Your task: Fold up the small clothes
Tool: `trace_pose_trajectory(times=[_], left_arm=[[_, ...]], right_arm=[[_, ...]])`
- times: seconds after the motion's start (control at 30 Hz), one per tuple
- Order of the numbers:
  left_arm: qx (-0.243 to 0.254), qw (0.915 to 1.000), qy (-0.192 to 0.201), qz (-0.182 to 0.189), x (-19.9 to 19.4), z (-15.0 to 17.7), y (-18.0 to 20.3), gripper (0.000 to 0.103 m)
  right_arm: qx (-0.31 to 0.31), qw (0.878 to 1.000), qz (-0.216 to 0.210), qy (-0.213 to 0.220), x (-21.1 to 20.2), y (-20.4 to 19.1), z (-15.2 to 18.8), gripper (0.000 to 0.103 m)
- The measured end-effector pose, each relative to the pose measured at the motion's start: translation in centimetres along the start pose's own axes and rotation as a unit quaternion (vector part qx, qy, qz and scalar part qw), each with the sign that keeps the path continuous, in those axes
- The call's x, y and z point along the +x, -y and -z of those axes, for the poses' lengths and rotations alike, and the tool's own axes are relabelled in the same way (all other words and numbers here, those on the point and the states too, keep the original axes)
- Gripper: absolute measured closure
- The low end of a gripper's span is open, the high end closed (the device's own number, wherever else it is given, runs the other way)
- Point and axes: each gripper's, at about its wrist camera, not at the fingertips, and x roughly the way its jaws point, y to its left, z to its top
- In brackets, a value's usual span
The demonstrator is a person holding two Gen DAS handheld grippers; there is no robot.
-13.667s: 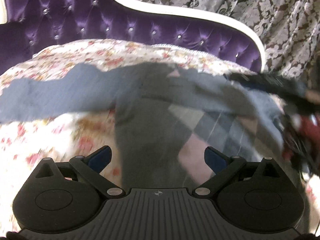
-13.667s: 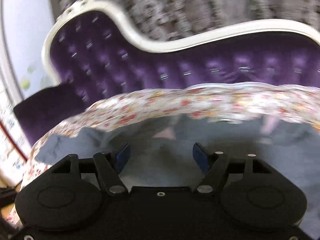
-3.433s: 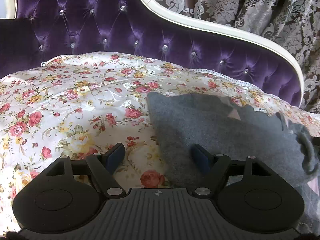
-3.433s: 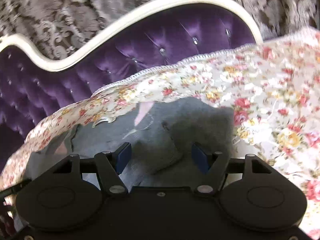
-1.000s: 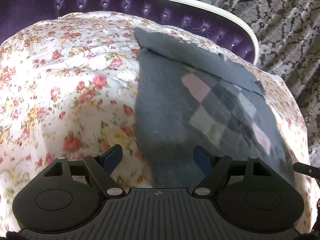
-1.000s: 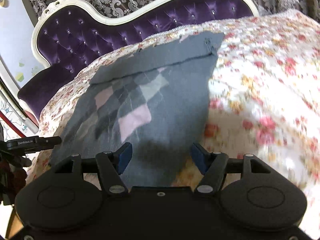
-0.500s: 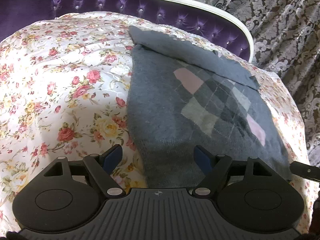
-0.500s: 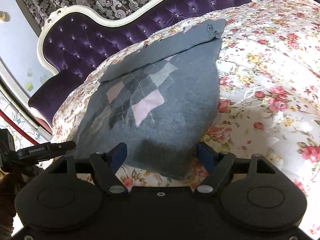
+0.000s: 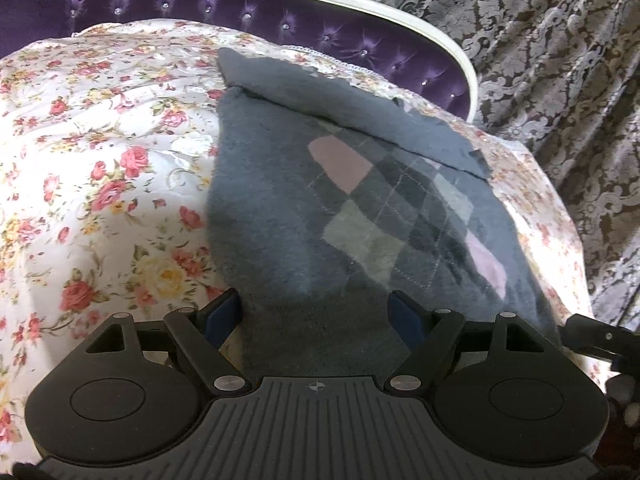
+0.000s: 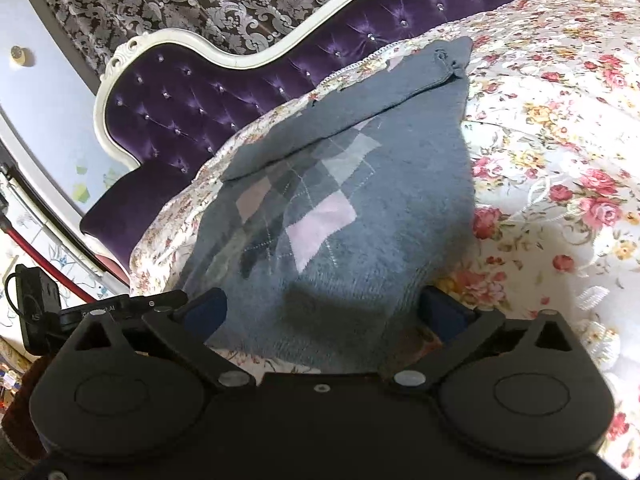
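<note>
One grey argyle sweater [image 9: 360,216] lies folded on one floral bedspread [image 9: 100,168].

Grey argyle sweater [image 9: 360,216] now folded flat, sleeves tucked in; right gripper [image 10: 324,312] jaws just opened wider, off the hem.

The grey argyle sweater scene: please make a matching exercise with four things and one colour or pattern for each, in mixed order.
Things:
1. sweater
2. bedspread
3. headboard
4. curtain

Descriptions:
A. purple, tufted, white frame
B. grey with pink diamonds
C. brown and silver damask
D. white with red roses

Pairs: 1-B, 2-D, 3-A, 4-C
</note>
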Motion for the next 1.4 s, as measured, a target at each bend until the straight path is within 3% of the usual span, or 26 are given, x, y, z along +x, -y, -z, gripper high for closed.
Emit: trace_pose_trajectory(times=[0.2,0.37,0.43,0.57,0.77,0.87,0.93,1.13,1.4], left_arm=[[-0.009,0.9998,0.002,0.016,-0.1,0.0,-0.2,0.028],[-0.016,0.9999,0.005,0.001,-0.8,0.2,-0.8,0.056],[-0.024,0.9997,0.004,0.002,-1.0,0.3,-1.2,0.061],[-0.044,0.9990,0.003,0.008,-1.3,0.3,-1.8,0.063],[-0.072,0.9971,0.012,0.021,-1.6,0.5,-2.4,0.063],[-0.074,0.9971,0.011,0.016,-1.6,0.7,-2.3,0.079],[-0.074,0.9970,0.007,0.020,-1.5,0.9,-2.3,0.098],[-0.068,0.9969,0.030,0.025,-2.3,0.3,-2.0,0.099],[-0.056,0.9931,0.086,0.057,-4.3,-4.4,-1.0,0.099]], right_arm=[[0.021,0.999,-0.024,0.009,0.3,0.8,-0.2,0.000],[0.021,0.999,-0.031,-0.003,-0.1,0.9,-0.4,0.002],[0.008,1.000,-0.019,-0.007,-0.2,0.6,-0.3,0.010],[-0.019,1.000,0.011,-0.013,-0.5,0.2,-0.2,0.028],[-0.004,1.000,0.020,-0.018,-0.8,1.1,-0.5,0.050],[-0.007,0.999,0.020,-0.026,-0.6,1.1,-0.6,0.062],[-0.010,0.999,0.026,-0.029,-0.5,1.0,-0.5,0.082],[0.006,1.000,0.018,-0.023,-0.9,1.0,-0.7,0.088],[0.019,0.999,-0.022,0.024,-2.4,0.3,-4.4,0.091]])
